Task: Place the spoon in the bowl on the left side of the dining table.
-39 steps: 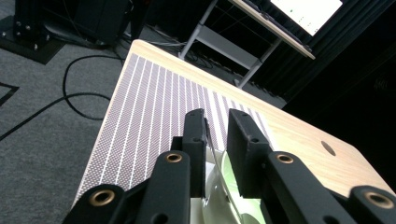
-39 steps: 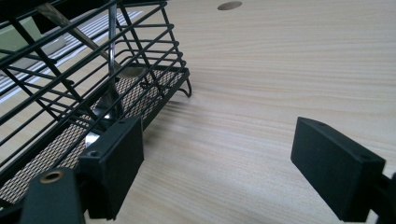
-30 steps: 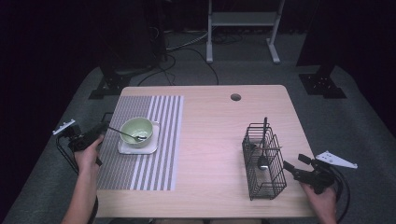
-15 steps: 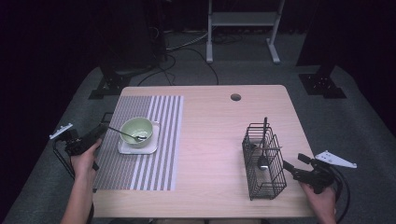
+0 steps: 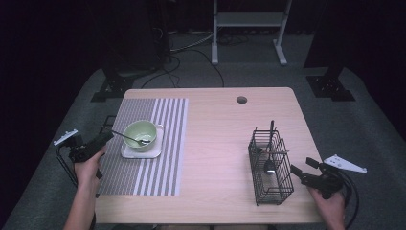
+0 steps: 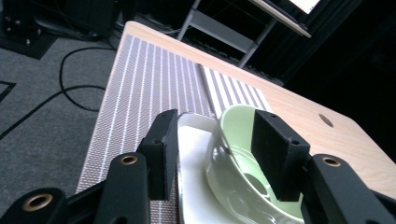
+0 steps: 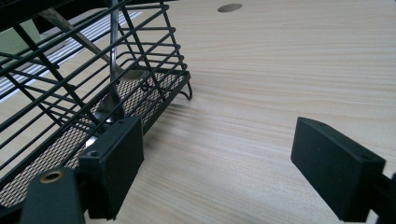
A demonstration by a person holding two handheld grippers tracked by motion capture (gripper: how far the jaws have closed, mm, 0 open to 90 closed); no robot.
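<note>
Left gripper (image 5: 106, 135): jaws parted, grasping nothing, held at the left edge of the striped placemat (image 5: 158, 115), just beside the green bowl (image 5: 140, 134).
Green bowl: stood on a white square plate (image 5: 154, 151) on the placemat; a spoon (image 5: 128, 138) rested in it, handle pointing toward the left gripper.
Right gripper (image 5: 298, 172): jaws spread wide, empty, just right of the black wire caddy (image 5: 270, 167).
Caddy: upright on the table (image 5: 215, 143), utensils inside.
</note>
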